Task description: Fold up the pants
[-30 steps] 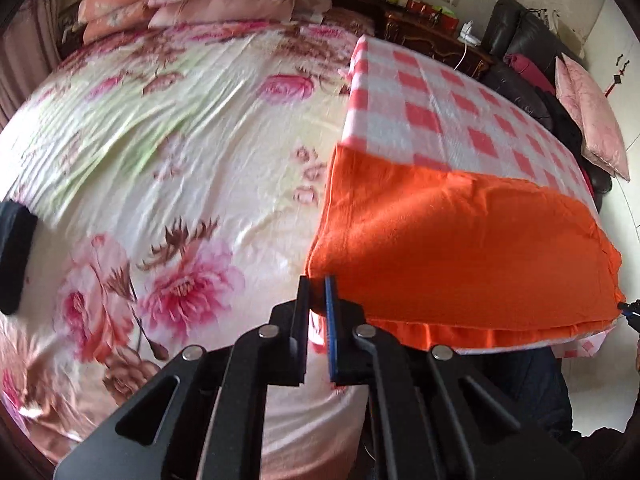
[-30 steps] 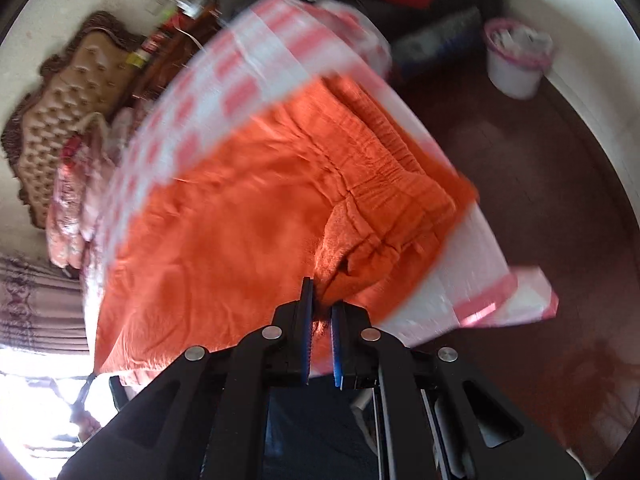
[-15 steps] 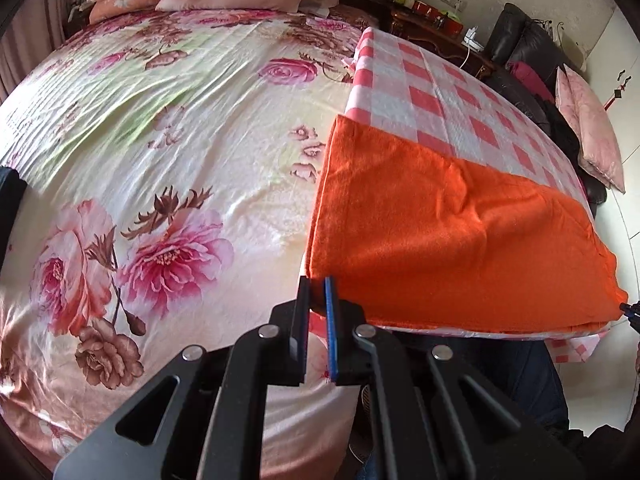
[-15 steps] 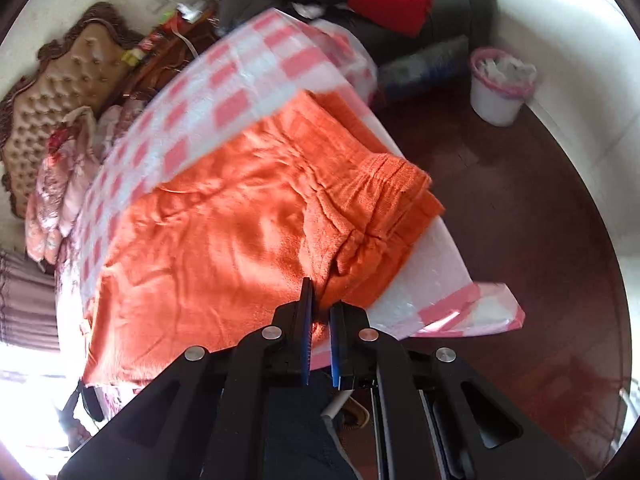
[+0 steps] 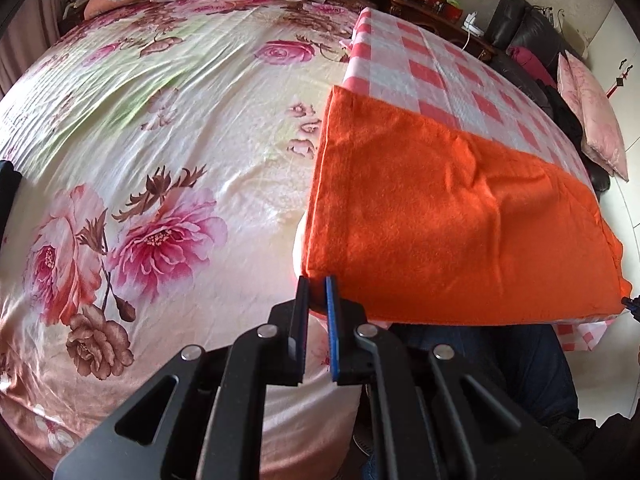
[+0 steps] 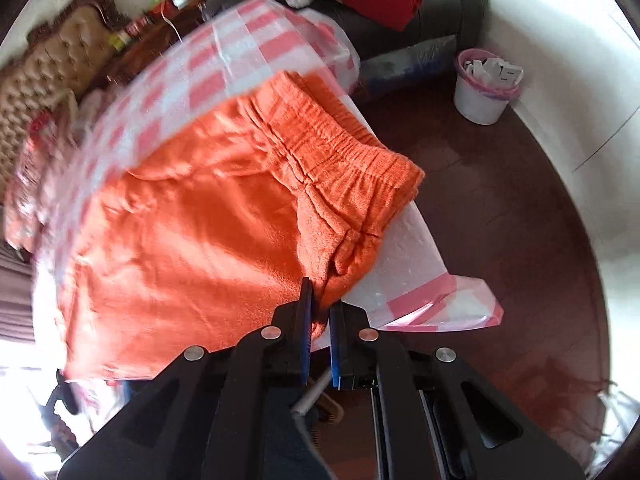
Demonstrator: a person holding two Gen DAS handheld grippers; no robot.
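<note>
Bright daylight; both fisheye views bend at dark corners. Left of the right jaws, the pink-and-white checked plastic sheet (image 6: 168,92) blurs, with white glare lower left.

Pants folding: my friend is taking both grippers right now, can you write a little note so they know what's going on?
Left gripper: jaws opening at the hem corner of the orange pants; fabric sits between them.
Right gripper: shut on the pants at the waistband end.
Pants: on the checked cloth at the near edge of the bed, lying flat, apparently already folded over.
Left: let go with the right gripper too, smooth the pants, then make any further fold.
</note>
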